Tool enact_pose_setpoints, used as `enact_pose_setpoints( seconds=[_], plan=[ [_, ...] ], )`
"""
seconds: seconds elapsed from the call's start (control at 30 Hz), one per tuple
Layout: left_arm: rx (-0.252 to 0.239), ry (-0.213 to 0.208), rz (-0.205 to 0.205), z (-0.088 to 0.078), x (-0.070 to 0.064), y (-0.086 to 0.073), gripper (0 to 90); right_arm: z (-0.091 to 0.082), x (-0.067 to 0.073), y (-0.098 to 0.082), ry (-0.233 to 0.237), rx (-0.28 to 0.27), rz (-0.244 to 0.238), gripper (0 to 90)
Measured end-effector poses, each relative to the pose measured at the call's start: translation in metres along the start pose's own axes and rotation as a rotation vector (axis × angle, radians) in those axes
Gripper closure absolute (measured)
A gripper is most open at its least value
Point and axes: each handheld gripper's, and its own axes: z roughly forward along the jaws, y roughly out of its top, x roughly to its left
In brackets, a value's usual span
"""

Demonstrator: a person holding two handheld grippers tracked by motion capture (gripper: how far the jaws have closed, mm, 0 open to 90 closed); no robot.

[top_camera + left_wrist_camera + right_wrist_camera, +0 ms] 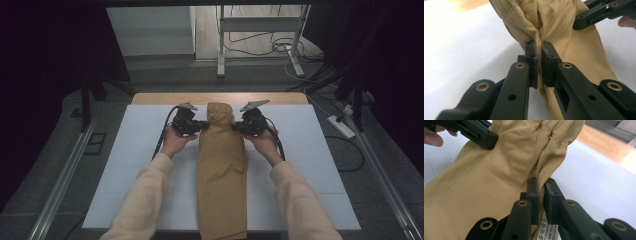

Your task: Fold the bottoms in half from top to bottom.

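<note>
From the high view, a long tan cotton garment (221, 170), folded into a narrow strip, runs from the bottom centre of the frame up to the middle, lying on a smooth white board (310, 150) that covers a table with a pale wooden edge (165, 98) showing at the far side. The left gripper (202, 125) and the right gripper (237, 126), both matte black with grey three-cornered plates on top, pinch the cloth's upper end from either side, and that end looks lifted and bunched. Cream sleeves (145, 192) come in from the bottom. Beyond the table lie grey carpet (165, 75), a metal stand (220, 45) and loose cables (280, 47) at the upper centre, with dark curtains to both sides.

In the left gripper view, the black jaws rise from the bottom centre and are clamped together on a gathered fold of the tan fabric (564, 32), which has a fine woven texture and a stitched hem at the top. The other gripper (599, 13) bites the cloth at the upper right.

In the right gripper view, the jaws are likewise closed on a pleat of the same cloth (486, 182) at the centre. A white care label (546, 231) with printed characters, too small to read surely, hangs between them at the bottom. The other gripper (474, 133) grips at the upper left.
</note>
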Motion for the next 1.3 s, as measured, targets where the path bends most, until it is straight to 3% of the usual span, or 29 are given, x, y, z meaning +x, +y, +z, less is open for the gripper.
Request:
enact_pose_setpoints(
  seconds=[0.17,0.8,1.3],
  plan=[
    [-0.014,0.007,0.017,-0.006,0.000,0.008,84.5,-0.004,-0.003,0.011,-0.010,-0.025,-0.008,83.1],
    [0.010,-0.028,0.028,-0.004,-0.008,-0.011,84.4,-0.001,0.003,-0.007,0.034,0.001,0.006,83.2],
    [-0.009,-0.047,0.063,-0.017,-0.026,-0.021,84.4,-0.017,0.015,-0.015,0.067,-0.022,-0.008,83.1]
  ],
)
